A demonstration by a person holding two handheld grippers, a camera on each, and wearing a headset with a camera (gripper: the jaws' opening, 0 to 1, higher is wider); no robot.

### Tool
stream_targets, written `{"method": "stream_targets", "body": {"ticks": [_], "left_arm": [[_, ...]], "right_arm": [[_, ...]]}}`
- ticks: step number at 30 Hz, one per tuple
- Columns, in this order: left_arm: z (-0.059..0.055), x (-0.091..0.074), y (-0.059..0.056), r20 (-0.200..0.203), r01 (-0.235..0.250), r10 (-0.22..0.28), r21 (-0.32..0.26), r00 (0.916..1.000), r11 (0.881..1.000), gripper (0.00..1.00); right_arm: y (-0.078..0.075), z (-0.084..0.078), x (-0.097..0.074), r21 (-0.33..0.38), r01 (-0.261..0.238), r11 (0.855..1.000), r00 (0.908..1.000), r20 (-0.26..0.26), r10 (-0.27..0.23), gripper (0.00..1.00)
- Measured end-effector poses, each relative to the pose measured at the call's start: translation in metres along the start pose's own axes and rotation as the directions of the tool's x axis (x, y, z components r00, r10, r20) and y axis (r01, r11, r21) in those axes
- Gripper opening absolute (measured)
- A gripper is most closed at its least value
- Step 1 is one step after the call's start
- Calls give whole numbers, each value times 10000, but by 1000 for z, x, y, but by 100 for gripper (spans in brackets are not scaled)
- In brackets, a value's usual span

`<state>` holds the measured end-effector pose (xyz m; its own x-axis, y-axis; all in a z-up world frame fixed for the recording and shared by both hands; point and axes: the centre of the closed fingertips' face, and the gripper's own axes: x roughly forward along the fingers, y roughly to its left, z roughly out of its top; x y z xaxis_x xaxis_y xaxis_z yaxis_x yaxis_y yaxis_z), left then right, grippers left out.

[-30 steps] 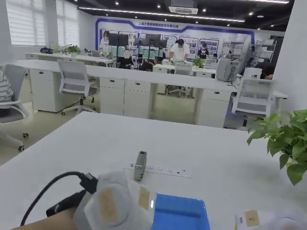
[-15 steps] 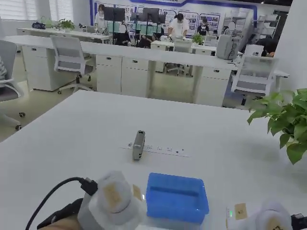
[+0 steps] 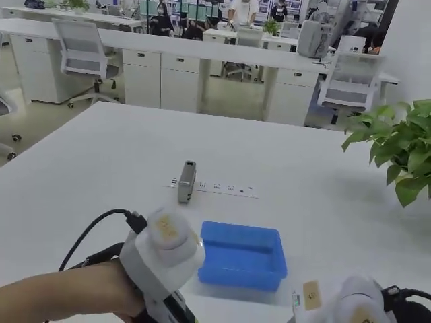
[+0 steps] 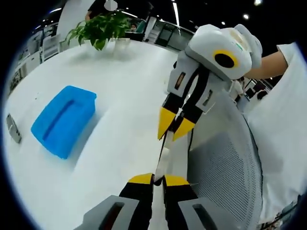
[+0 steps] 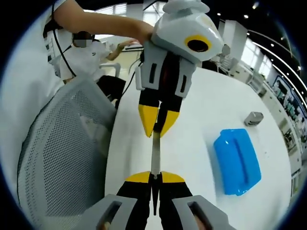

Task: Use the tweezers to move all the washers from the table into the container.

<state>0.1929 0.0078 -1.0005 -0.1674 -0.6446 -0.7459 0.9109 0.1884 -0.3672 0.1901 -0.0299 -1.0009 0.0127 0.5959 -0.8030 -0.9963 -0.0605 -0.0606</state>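
1. Left gripper view: the yellow-tipped left gripper (image 4: pixel 153 179) has its jaws narrowed onto one end of the thin silver metal tweezers (image 4: pixel 162 158).
2. The white, yellow-tipped right gripper (image 4: pixel 173 127) pinches the other end, so the tweezers span between the two grippers.
3. The tweezers hang above the white table (image 3: pixel 323 195), on the near side of the blue rectangular plastic container (image 4: pixel 76 129) and apart from it.
4. In the head view the left gripper sits at the container's near left corner with a hand (image 3: pixel 114 296) around it. The right gripper is off the container's near right corner.
5. Beyond the container, a grey block (image 3: pixel 186 180) stands on a white power strip (image 3: pixel 222 188).
6. A leafy green plant (image 3: pixel 397 148) is at the container's far right.
7. A grey mesh chair back (image 5: pixel 62 143) lies on the container's near side, past the table edge.
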Motion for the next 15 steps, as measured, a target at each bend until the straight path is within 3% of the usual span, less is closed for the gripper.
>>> {"method": "stream_targets", "body": {"ticks": [5,7,8,11,13,15], "left_arm": [[-2,2,2,-301,138,-136,70,9995,9999,2],[-3,5,9,-513,-242,231,-205,9984,9995,2],[-3,7,8,-540,-210,205,-86,9983,9997,2],[-2,11,12,-597,-758,800,696,9950,9947,1],[-4,14,15,-788,-1115,1193,965,9897,9891,0],[-5,16,16,-908,-1253,1370,1239,9864,9844,0]], "right_arm": [[-3,-3,4,-555,231,9982,9992,-319,-249,1],[-7,-6,6,-645,489,9967,9980,-369,-514,1],[-9,-8,8,-593,627,9963,9970,-418,-652,2],[-9,-20,13,663,858,9941,9919,-993,-790,3],[-13,-23,19,670,1119,9915,9897,-971,-1051,5],[-16,-25,22,1125,1417,9835,9879,-799,-1332,6]]}}
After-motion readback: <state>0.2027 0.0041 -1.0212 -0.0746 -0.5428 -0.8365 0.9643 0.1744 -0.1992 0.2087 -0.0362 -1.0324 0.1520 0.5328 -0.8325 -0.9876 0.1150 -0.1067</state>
